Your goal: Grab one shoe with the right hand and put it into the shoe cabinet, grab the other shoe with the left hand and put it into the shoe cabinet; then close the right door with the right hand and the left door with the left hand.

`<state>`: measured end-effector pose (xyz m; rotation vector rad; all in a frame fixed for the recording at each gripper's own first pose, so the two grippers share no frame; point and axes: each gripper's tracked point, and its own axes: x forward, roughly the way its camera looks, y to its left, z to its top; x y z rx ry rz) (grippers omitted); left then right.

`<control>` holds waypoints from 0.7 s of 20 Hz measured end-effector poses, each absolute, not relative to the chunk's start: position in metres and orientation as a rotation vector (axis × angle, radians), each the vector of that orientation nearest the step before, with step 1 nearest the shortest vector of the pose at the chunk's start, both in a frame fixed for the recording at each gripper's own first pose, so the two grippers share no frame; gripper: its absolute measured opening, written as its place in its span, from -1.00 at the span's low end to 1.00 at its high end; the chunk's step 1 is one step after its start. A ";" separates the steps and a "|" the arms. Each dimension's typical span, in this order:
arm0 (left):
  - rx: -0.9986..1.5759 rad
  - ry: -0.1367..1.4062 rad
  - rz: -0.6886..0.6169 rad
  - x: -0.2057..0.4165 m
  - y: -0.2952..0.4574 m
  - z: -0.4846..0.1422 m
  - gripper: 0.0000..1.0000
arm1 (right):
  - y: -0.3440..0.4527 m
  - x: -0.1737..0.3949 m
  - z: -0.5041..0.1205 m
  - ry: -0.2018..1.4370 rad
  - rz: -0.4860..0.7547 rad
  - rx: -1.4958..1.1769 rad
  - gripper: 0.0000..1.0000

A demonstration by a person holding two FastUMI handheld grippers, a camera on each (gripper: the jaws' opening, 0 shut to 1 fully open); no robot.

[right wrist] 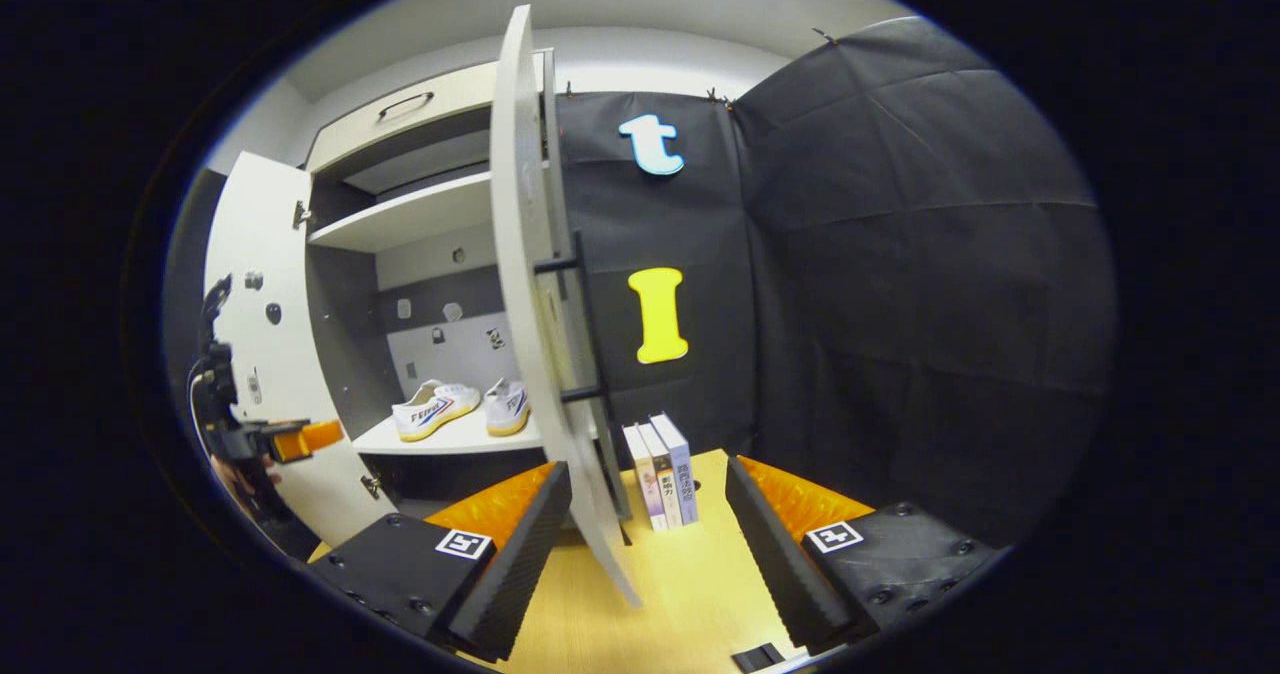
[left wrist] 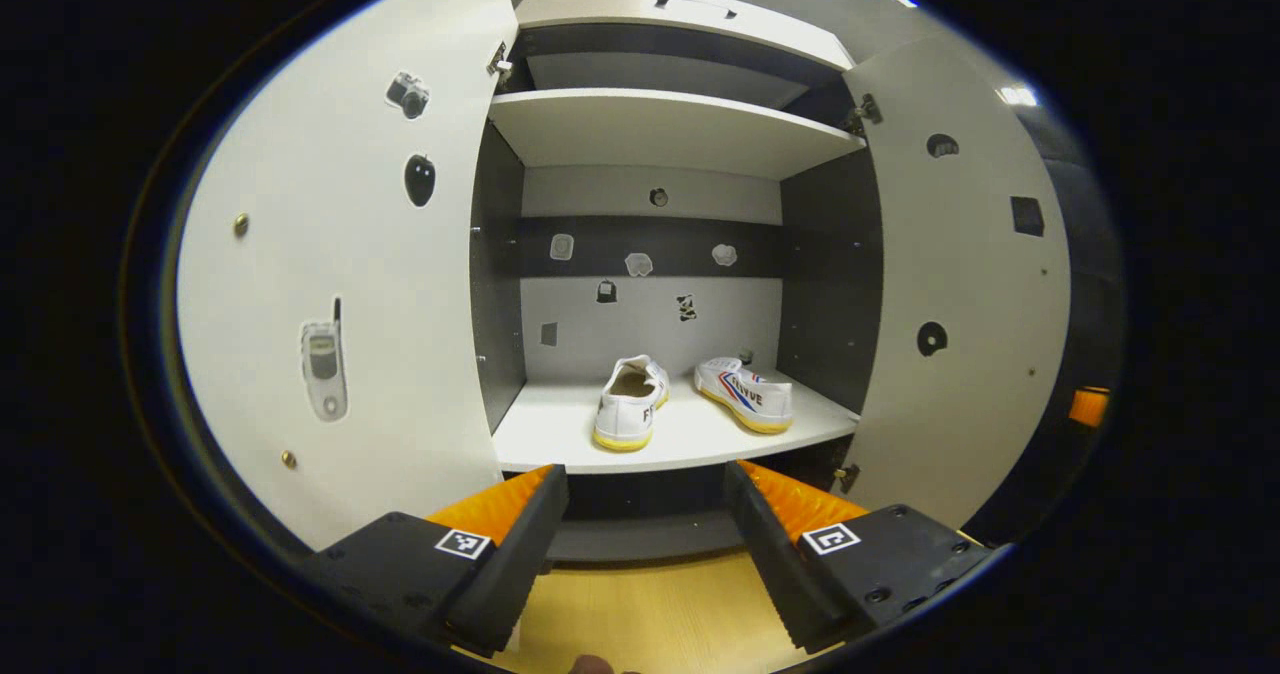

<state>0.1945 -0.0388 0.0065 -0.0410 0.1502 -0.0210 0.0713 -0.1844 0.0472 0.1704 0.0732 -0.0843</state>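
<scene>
**Lining up on the right door, shoes already shelved**

Resting on the lower shelf (left wrist: 560, 434) of the shoe cabinet (left wrist: 660, 129), both shoes (left wrist: 630, 404) (left wrist: 745, 392) sit near its front edge. The right gripper (right wrist: 648, 514), fingers spread wide and empty, straddles the right door (right wrist: 525, 284), apparently to push it shut. The left gripper (left wrist: 645, 519) faces the opening, fingers likewise wide and empty, waiting.

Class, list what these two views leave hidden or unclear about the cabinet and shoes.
- Right gripper view: the right door, seen edge-on, hides part of the nearer shoe.
- Left gripper view: the stickers on the back wall are too small to identify.
- Left gripper view: the top shelf is too dark to see its contents.
</scene>
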 end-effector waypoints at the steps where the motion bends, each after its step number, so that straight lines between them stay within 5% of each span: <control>1: -0.043 0.146 -0.037 0.186 -0.041 0.004 0.94 | -0.193 0.074 0.055 0.063 -0.098 0.171 0.97; 14: -0.159 0.098 -0.045 0.127 0.003 0.012 0.90 | -0.246 0.169 0.112 0.007 -0.133 0.089 0.96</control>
